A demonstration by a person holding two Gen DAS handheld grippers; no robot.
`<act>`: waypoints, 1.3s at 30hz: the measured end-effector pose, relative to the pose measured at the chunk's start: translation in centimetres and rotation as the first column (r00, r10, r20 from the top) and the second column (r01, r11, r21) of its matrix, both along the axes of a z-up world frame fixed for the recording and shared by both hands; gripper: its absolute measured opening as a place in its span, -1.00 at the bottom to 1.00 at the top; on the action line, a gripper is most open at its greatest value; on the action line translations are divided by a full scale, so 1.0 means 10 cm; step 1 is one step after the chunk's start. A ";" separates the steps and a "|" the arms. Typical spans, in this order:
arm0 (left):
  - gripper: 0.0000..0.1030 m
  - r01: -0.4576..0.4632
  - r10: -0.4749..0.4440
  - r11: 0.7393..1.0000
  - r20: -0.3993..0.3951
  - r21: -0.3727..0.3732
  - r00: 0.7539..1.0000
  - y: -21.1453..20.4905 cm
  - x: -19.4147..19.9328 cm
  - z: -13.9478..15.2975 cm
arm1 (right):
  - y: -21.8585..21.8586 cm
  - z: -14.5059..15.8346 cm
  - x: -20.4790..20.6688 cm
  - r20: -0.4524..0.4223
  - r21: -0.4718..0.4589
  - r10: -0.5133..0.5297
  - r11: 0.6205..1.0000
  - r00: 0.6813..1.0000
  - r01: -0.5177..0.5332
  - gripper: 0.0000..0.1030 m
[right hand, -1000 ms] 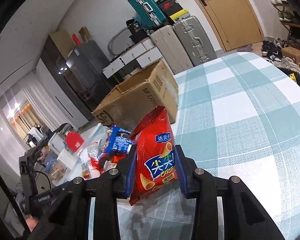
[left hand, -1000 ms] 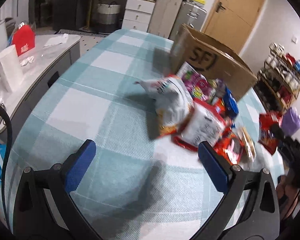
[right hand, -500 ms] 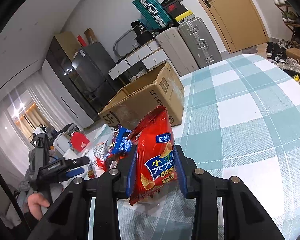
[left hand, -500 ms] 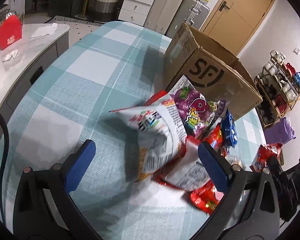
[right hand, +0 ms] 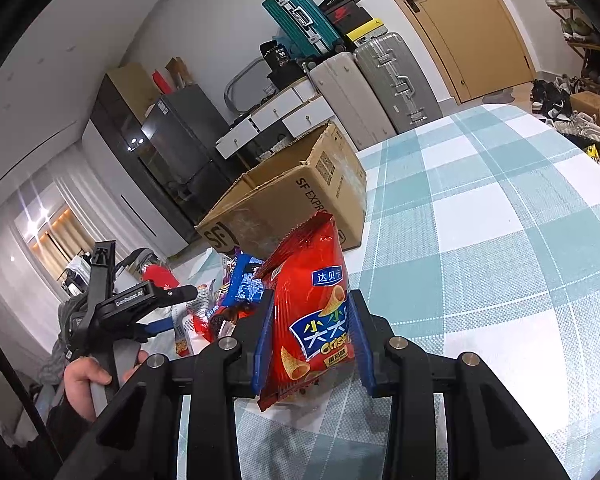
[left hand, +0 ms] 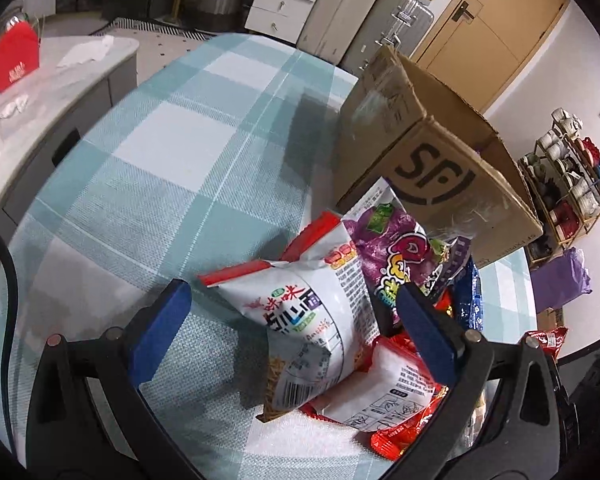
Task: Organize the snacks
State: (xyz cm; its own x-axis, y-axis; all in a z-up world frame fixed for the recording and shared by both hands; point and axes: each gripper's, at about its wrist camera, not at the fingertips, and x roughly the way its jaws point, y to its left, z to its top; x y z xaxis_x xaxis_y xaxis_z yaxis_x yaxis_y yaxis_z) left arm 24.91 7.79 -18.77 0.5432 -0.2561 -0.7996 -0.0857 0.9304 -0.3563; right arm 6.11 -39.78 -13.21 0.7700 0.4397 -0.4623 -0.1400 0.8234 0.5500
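Right gripper (right hand: 311, 344): clamping red bag (right hand: 308, 312) upright. Left gripper (left hand: 288, 332): hanging wide open, empty, framing white bag (left hand: 304, 332) atop pile beside box (left hand: 432, 160). Advice: centring before closing, taking one bag only.

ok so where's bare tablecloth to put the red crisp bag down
Free: the checked tablecloth right of the open cardboard box, and the cloth left of the box. Crowded: the snack pile in front of the box.

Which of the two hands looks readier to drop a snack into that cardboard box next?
Probably the right. Its gripper is already clamped on the red chip bag, with the cardboard box open just ahead. The left gripper is open, only straddling the white snack bag.
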 end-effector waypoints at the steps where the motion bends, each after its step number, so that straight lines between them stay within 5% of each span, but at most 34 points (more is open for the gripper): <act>1: 0.92 -0.002 0.002 1.000 -0.004 0.005 1.000 0.00 0.00 -0.02 | 0.00 0.00 0.00 0.000 0.000 0.001 1.000 1.000 -0.001 -0.32; 5: 0.58 0.023 -0.023 1.000 -0.002 0.015 1.000 -0.04 0.02 -0.05 | -0.01 0.00 0.00 0.002 0.000 -0.001 1.000 1.000 0.001 -0.32; 7: 0.26 0.025 -0.024 1.000 0.003 -0.003 1.000 -0.04 0.00 -0.05 | -0.02 0.00 0.00 -0.001 0.003 0.000 1.000 1.000 0.000 -0.32; 12: 0.00 0.055 -0.055 0.998 0.004 0.027 0.998 -0.12 -0.02 -0.02 | -0.02 0.00 0.00 0.000 0.004 -0.001 1.000 1.000 0.001 -0.32; 15: -0.14 0.057 -0.057 0.998 0.014 -0.015 0.998 -0.07 -0.05 0.00 | -0.02 0.00 0.00 -0.003 0.003 -0.002 1.000 1.000 0.002 -0.32; 34: -0.30 0.044 -0.039 0.992 0.047 -0.121 0.998 0.40 -0.32 0.06 | -0.02 0.01 -0.02 -0.012 -0.001 -0.015 1.000 1.000 0.015 -0.32; 39: -0.30 0.052 -0.043 0.995 0.094 -0.091 0.995 0.46 -0.50 0.21 | -0.01 0.01 -0.01 -0.015 0.000 -0.014 1.000 1.000 0.014 -0.32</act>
